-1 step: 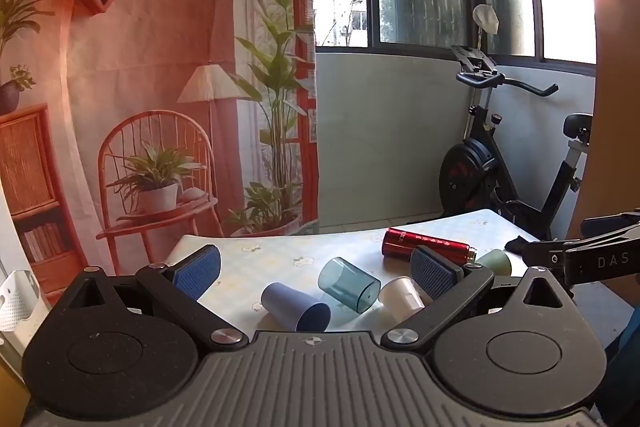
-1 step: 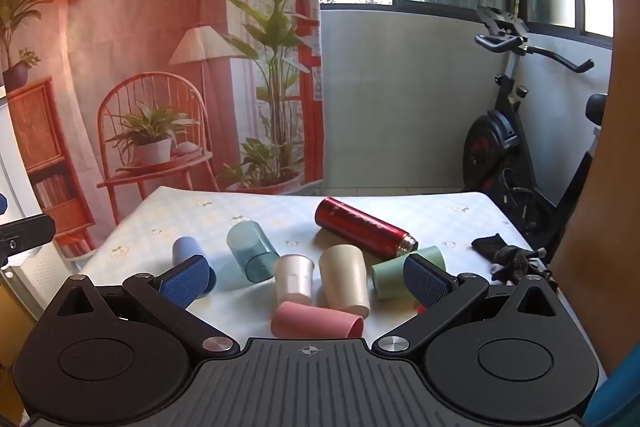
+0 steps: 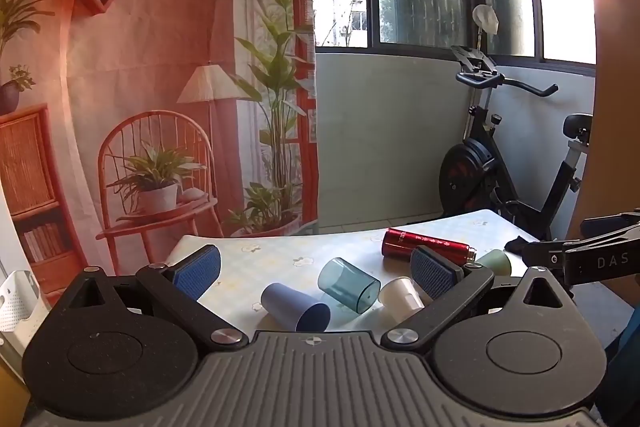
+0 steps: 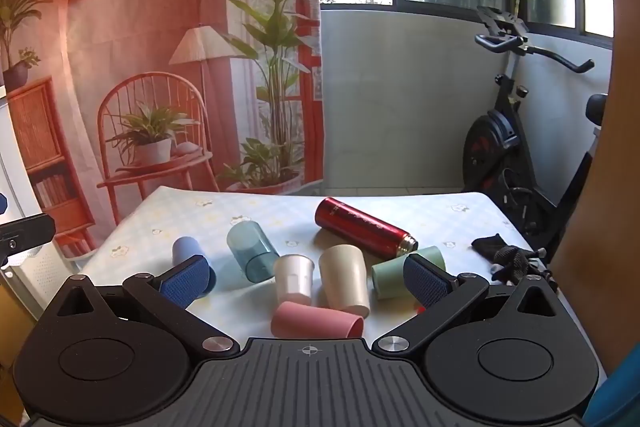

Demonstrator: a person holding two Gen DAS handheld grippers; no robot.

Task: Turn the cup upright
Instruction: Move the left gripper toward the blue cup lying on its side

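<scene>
1. Both tools are spread wide and holding nothing: the left tool (image 3: 316, 265) hangs over the left end of the cup pile, the right tool (image 4: 306, 277) over the middle. No cup is upright yet, every one lies on its side on the desk (image 4: 460, 215)
2. Crowding is the big risk. The white cup (image 4: 293, 279), beige cup (image 4: 345, 279) and pink cup (image 4: 316, 321) sit right against each other near the right tool, so a finger going for one could shove its neighbour and start it rolling
3. The teal see-through cup (image 3: 349, 285) and blue cup (image 3: 296, 311) lie just beside each other too, same problem for the left tool
4. The red flask (image 4: 364, 227) rests close behind the green cup (image 4: 400, 273); a nudge could roll it toward the far edge
5. Smooth round walls, so an off-centre pinch could let a cup squirt out mid-flip
</scene>
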